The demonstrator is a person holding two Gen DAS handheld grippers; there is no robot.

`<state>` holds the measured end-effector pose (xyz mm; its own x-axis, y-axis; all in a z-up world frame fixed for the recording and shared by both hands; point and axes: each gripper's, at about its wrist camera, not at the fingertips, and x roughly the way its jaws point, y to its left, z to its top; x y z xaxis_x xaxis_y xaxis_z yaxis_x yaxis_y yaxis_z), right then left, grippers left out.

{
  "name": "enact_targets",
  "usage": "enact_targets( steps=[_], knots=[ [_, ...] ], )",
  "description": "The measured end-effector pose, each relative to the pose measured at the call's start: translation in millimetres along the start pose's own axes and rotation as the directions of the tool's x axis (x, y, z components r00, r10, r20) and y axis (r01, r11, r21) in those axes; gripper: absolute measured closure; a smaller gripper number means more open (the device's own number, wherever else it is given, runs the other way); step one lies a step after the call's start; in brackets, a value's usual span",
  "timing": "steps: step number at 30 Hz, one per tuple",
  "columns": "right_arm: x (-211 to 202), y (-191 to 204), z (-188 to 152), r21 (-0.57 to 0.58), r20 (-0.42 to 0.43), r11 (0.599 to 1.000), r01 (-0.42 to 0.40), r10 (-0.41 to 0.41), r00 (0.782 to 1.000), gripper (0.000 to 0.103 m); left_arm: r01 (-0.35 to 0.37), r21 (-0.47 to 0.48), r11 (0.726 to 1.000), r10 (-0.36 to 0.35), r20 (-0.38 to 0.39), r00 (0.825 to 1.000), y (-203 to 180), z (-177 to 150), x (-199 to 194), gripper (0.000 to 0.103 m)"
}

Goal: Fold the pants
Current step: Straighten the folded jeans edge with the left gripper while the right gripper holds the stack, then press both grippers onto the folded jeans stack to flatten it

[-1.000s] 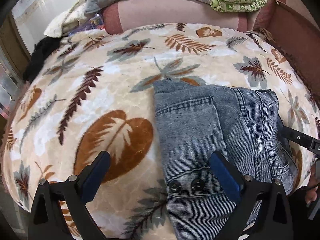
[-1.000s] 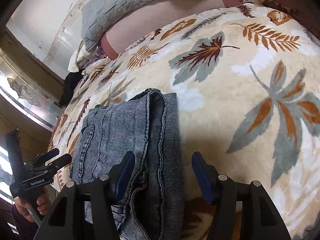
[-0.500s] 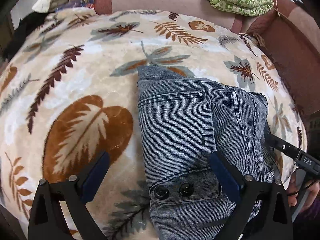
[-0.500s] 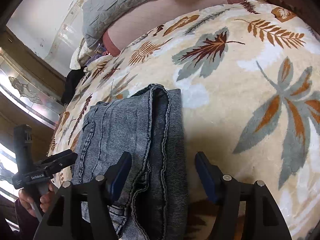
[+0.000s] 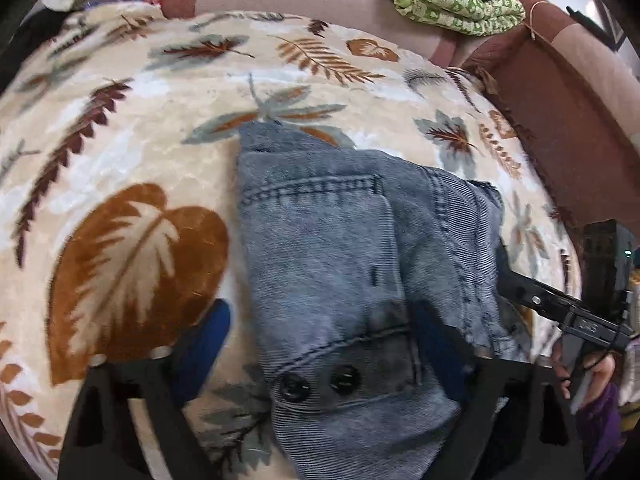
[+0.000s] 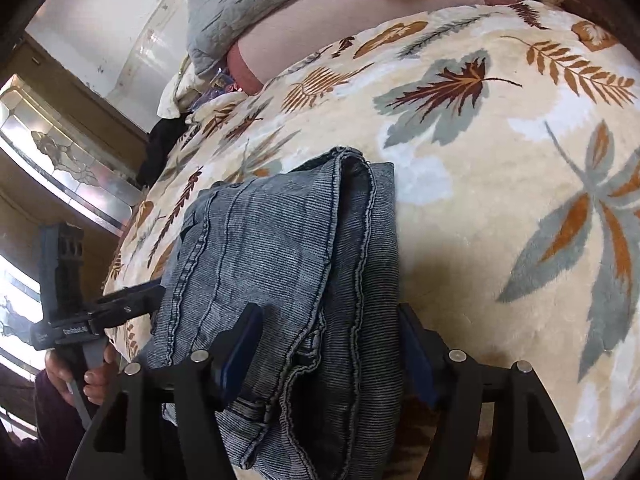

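Note:
The folded blue-grey jeans (image 5: 340, 248) lie on a cream leaf-print blanket (image 5: 120, 128). My left gripper (image 5: 320, 344) hangs over their near left corner, where two dark buttons (image 5: 316, 384) show. Its jaws are closing around that corner. The left pad rests on the blanket beside the denim, and the right pad lies on top of it. My right gripper (image 6: 330, 348) straddles the stacked right edge of the jeans (image 6: 288, 264). Its left pad sits on the denim and its right pad stands at the outer fold. Neither gripper clamps the cloth.
A green patterned cloth (image 5: 452, 0) and a grey quilted pillow (image 6: 256, 4) lie at the head of the bed. A brown padded bed side (image 5: 568, 128) runs along the right. A black garment (image 6: 160, 148) lies at the far left corner. Open blanket stretches right of the jeans (image 6: 520, 200).
The left gripper has tipped downward toward the jeans and its jaws have narrowed. The right gripper's jaws have widened slightly and it has stayed over the same edge.

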<state>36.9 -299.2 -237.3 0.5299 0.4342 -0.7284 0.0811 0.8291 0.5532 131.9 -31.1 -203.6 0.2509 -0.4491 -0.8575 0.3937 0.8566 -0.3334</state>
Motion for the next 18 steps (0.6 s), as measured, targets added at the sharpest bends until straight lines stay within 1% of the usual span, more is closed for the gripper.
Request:
enact_targets(
  steps=[1, 2, 4, 8, 11, 12, 13, 15, 16, 18],
  knots=[
    [-1, -2, 1, 0.007, 0.01, 1.0, 0.01, -0.011, 1.0, 0.032, 0.015, -0.008, 1.0, -0.015, -0.004, 1.0, 0, 0, 1, 0.021],
    [-2, -4, 2, 0.018, 0.019, 1.0, 0.016, -0.016, 1.0, 0.032, 0.013, -0.007, 1.0, -0.013, -0.002, 1.0, 0, -1, 1, 0.021],
    [-1, -6, 2, 0.035, 0.013, 0.999, 0.0, 0.0, 1.0, 0.032, 0.015, -0.002, 1.0, -0.015, -0.003, 1.0, -1, -1, 3, 0.021],
    [6, 10, -3, -0.061, -0.002, 0.998, 0.024, -0.024, 1.0, 0.032, 0.049, -0.018, 0.999, -0.049, -0.012, 0.999, 3, -1, 9, 0.022],
    [8, 17, -5, -0.107, 0.003, 0.993, 0.048, -0.048, 0.999, 0.034, 0.064, -0.023, 0.998, -0.064, -0.003, 0.998, 4, -1, 8, 0.029],
    [8, 18, -6, -0.114, 0.004, 0.992, 0.047, -0.047, 0.999, 0.04, 0.06, -0.017, 0.998, -0.06, 0.001, 0.998, 3, -2, 8, 0.033],
    [7, 21, -6, -0.124, 0.008, 0.991, 0.044, -0.043, 0.999, 0.05, 0.054, -0.01, 0.998, -0.054, 0.006, 0.999, 2, -2, 7, 0.034],
    [6, 27, -7, -0.153, 0.023, 0.987, 0.051, -0.048, 0.999, 0.06, 0.044, -0.008, 0.999, -0.044, 0.013, 0.999, 1, -2, 6, 0.042],
    [6, 30, -8, -0.167, 0.029, 0.984, 0.061, -0.056, 0.998, 0.062, 0.04, -0.009, 0.999, -0.04, 0.017, 0.999, 1, -2, 5, 0.045],
    [6, 36, -9, -0.189, 0.041, 0.979, 0.073, -0.066, 0.997, 0.066, 0.034, -0.007, 0.999, -0.033, 0.023, 0.999, 1, -1, 2, 0.053]
  ],
)
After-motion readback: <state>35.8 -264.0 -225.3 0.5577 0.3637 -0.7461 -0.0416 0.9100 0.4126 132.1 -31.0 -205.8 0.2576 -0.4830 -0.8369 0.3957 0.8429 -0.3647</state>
